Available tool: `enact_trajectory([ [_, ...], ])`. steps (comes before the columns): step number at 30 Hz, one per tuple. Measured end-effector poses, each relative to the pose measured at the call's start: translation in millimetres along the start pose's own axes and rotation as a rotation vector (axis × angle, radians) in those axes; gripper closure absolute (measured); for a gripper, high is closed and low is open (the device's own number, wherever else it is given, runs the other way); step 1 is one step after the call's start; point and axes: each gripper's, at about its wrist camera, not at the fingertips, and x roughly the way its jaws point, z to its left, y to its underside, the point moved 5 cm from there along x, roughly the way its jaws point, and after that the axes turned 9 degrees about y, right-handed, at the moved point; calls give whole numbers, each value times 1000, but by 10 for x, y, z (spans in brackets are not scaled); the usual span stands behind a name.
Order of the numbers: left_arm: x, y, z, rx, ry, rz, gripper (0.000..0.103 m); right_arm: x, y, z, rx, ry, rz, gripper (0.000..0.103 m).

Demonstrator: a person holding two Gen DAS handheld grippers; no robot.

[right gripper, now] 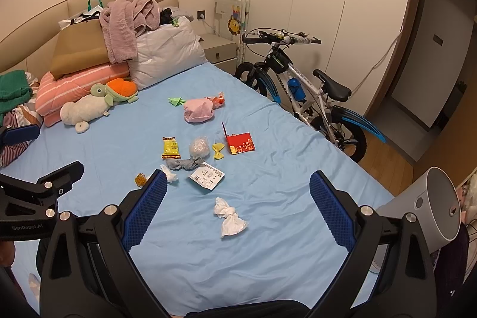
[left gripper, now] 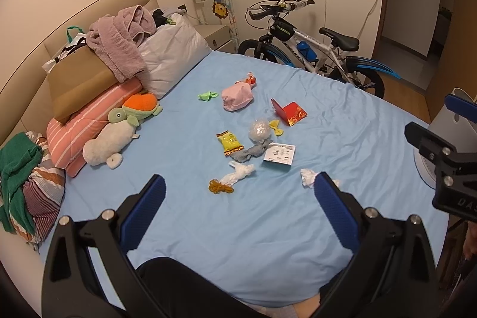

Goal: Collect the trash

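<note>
**Both grippers hanging over the bed, nothing picked up**

Left gripper (left gripper: 240,189) is spread wide with nothing between its blue pads, hovering above the near end of the blue bed sheet (left gripper: 342,115). Right gripper (right gripper: 237,187) is the same deal – fingers wide apart, empty, held over the sheet just beside the left one.

The trash is all scattered around the middle of the bed. Closest to the right gripper is a twisted white tissue (right gripper: 229,218), lying alone on the sheet, right between the fingers in its camera view. A bit further up there's a white printed card (right gripper: 207,176), touching a knotted grey rag (right gripper: 184,163). Beside those: a second crumpled tissue (left gripper: 240,172), an orange-brown tangle of string (left gripper: 220,187), and a yellow snack wrapper (left gripper: 230,141). Then a clear crinkled plastic ball (left gripper: 261,129) with a yellow bow-shaped paper (left gripper: 276,128) just beside it, and an open red envelope (left gripper: 289,112) standing partly folded up.

Further toward the headboard there's a pink wad (left gripper: 237,98) with an orange-and-clear wrapper (left gripper: 249,78) touching its far side, and a small green folded paper (left gripper: 207,95) near it.

Non-trash stuff – a plush turtle (left gripper: 135,109) and a white plush (left gripper: 108,143) sit against the striped pink pillow (left gripper: 89,121). A bicycle (left gripper: 310,49) is parked along the far side of the bed, and a white round device (right gripper: 429,207) sits off the right edge.
</note>
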Motion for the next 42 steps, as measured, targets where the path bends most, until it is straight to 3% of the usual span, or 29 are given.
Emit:
enact_trajectory([
  [29, -39, -91, -166, 3, 8, -11, 4, -30, -10, -16, 0, -1, -1, 10],
  [42, -33, -25, -103, -7, 55, -6, 4, -35, -21, -28, 0, -2, -2, 10],
])
